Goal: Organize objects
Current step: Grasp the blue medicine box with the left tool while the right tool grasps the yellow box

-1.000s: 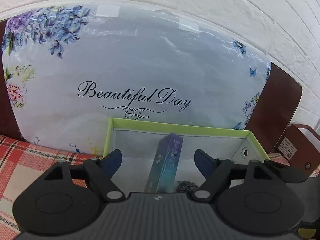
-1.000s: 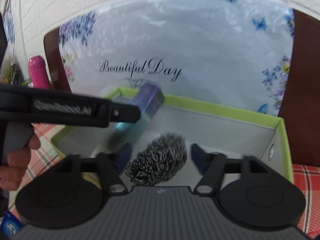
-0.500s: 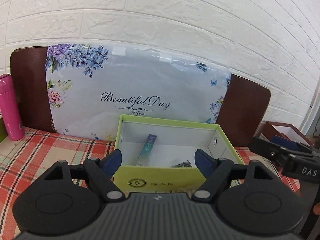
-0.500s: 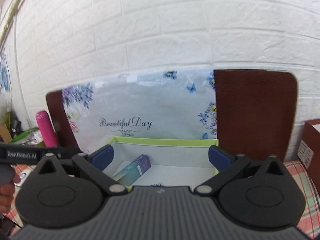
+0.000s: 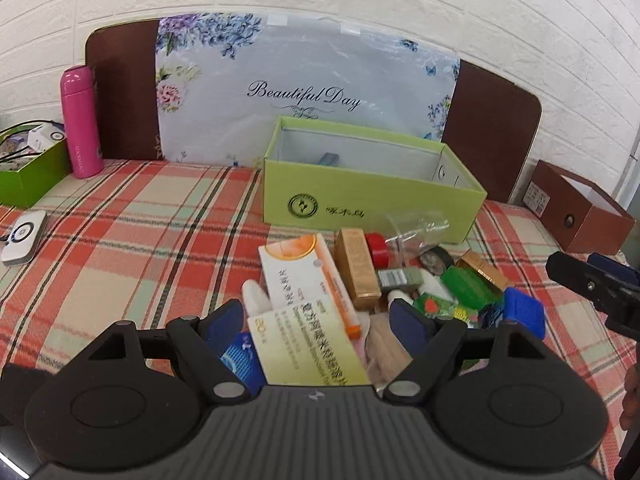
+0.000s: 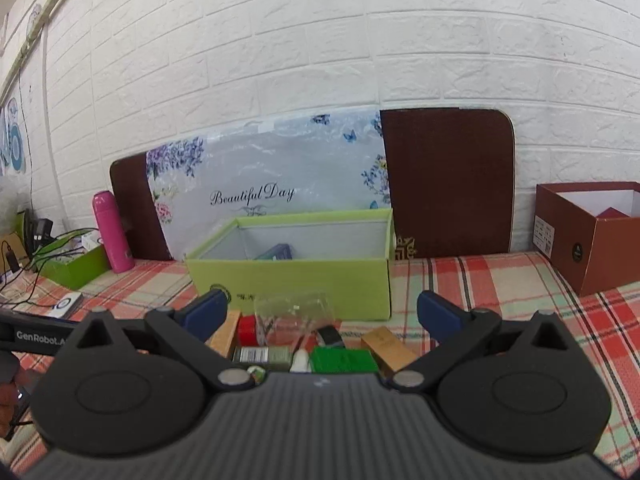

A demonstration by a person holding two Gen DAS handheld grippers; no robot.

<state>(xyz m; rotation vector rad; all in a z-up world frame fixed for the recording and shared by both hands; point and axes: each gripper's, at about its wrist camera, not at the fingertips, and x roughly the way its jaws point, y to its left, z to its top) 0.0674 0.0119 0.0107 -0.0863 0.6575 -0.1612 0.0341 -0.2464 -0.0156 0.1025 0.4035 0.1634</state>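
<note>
A light green box [image 5: 372,196] stands on the plaid cloth with a teal carton [image 5: 330,158] inside it. In front of it lies a pile of small items: a white and orange medicine box [image 5: 308,280], a tan carton [image 5: 356,268], a red cap [image 5: 377,246], a green pack [image 5: 470,282] and a blue case [image 5: 524,310]. My left gripper [image 5: 318,322] hangs open over the near side of the pile, holding nothing. My right gripper [image 6: 320,308] is open and empty, hovering above the pile, facing the green box [image 6: 292,276]. Its tip shows at the right edge [image 5: 592,280] of the left wrist view.
A pink bottle [image 5: 80,120] stands at the back left beside a darker green box [image 5: 28,168] with cables. A white device [image 5: 22,236] lies at the left. A brown box [image 5: 580,208] sits at the right. A floral board [image 5: 304,80] leans on the brick wall.
Both grippers have drawn back from inside the green box toward the near side, so the whole box and the pile in front now show. The right jaws have spread wider.
</note>
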